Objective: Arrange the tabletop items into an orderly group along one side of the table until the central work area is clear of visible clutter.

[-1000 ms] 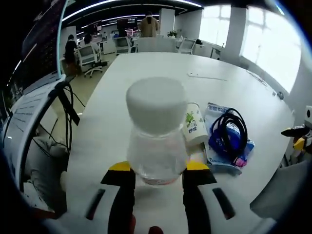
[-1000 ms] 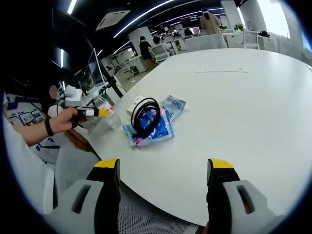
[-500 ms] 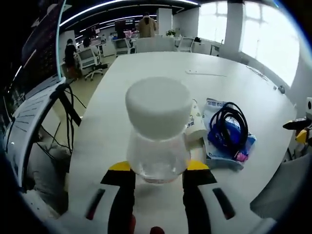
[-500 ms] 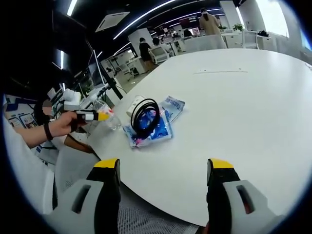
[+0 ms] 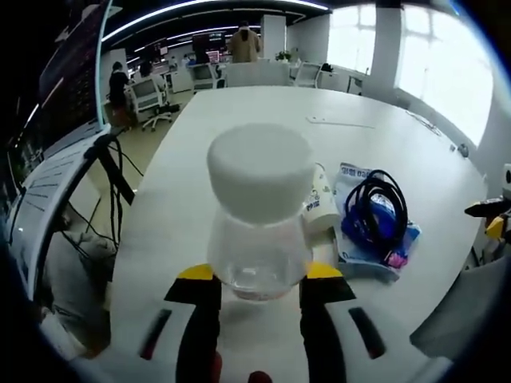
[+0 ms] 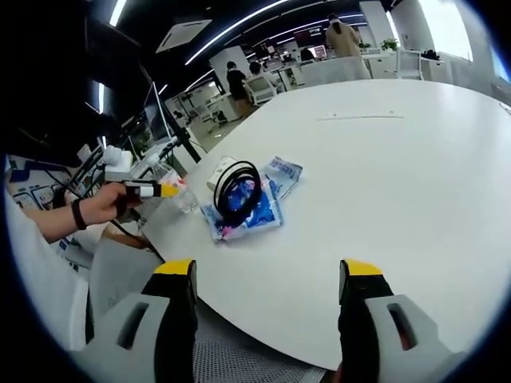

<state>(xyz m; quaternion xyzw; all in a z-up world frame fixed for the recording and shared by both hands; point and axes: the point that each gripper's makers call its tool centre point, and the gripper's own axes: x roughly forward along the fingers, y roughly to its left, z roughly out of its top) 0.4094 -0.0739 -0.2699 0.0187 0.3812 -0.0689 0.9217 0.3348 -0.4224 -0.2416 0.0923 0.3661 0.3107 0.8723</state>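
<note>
Up close, the left claw (image 5: 249,281) clamps a clear white-capped jar (image 5: 257,215) over the white worktop (image 5: 239,112); at 2 o'clock lie a small bottle (image 5: 319,203), then a black cable (image 5: 375,211) on blue packets (image 5: 375,247). The right claw (image 6: 267,281) gapes apart, holding nothing.

Right gripper (image 6: 267,307) with jaws wide apart over the white worktop (image 6: 383,183), black cable coil (image 6: 238,190) on blue packets (image 6: 254,209), left gripper (image 6: 152,188) gripping a clear jar (image 6: 182,196) at the edge
</note>
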